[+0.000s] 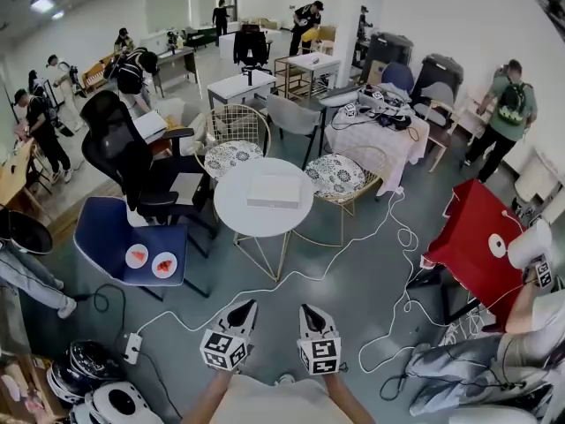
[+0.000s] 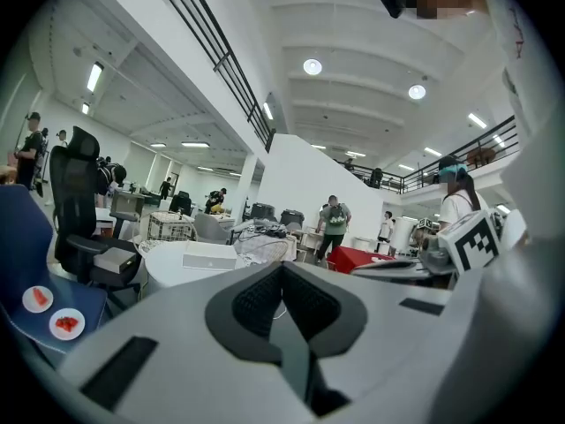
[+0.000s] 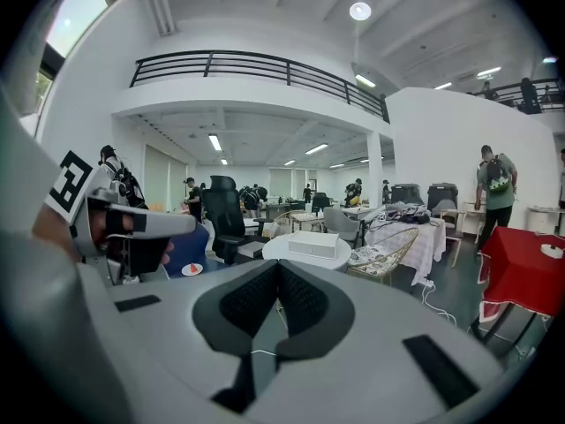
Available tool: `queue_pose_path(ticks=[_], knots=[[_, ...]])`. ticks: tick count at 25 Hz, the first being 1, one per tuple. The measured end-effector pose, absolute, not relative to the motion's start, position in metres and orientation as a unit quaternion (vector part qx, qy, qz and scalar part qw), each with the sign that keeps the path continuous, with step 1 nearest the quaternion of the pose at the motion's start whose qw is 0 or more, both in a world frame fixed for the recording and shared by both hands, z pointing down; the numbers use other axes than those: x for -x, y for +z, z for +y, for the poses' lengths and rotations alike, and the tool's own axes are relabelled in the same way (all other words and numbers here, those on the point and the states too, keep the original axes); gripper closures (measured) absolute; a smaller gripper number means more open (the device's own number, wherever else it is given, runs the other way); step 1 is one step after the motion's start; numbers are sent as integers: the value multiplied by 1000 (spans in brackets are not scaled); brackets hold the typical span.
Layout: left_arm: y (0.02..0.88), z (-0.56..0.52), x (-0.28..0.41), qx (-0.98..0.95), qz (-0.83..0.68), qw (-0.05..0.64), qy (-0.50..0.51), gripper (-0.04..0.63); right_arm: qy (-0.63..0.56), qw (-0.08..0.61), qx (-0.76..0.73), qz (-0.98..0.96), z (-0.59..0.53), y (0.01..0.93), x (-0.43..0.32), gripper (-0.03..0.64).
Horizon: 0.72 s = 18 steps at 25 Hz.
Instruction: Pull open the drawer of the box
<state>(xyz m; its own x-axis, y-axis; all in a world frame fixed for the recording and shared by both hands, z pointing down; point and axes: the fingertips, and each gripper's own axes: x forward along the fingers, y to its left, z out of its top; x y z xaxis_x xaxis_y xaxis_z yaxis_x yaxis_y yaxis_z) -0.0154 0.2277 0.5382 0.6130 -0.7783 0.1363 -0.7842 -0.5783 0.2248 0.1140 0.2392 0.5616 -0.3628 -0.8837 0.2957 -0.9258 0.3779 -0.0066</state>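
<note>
1. On the round white table (image 1: 231, 217), near the middle of the head view, the flat white box (image 1: 274, 191) is shown lying.
2. Left gripper (image 1: 246, 306): jaws are pressed together with nothing between them; the box is seen well ahead, slightly to the left of the fingertips.
3. Right gripper (image 1: 308, 309): jaws are likewise closed and empty; the box is seen well beyond them, untouched.

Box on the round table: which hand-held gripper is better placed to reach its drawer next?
Right, marginally. The left hand-held gripper and right hand-held gripper are both shut, empty and far from the box; the right gripper view has it nearly dead ahead.
</note>
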Motion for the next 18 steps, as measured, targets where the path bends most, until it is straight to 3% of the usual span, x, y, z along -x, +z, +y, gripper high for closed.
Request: queue_pose_path(ticks=[18], knots=[[547, 228, -14, -880, -455, 136, 21, 583, 92, 121, -527, -836, 236, 571, -145, 601]])
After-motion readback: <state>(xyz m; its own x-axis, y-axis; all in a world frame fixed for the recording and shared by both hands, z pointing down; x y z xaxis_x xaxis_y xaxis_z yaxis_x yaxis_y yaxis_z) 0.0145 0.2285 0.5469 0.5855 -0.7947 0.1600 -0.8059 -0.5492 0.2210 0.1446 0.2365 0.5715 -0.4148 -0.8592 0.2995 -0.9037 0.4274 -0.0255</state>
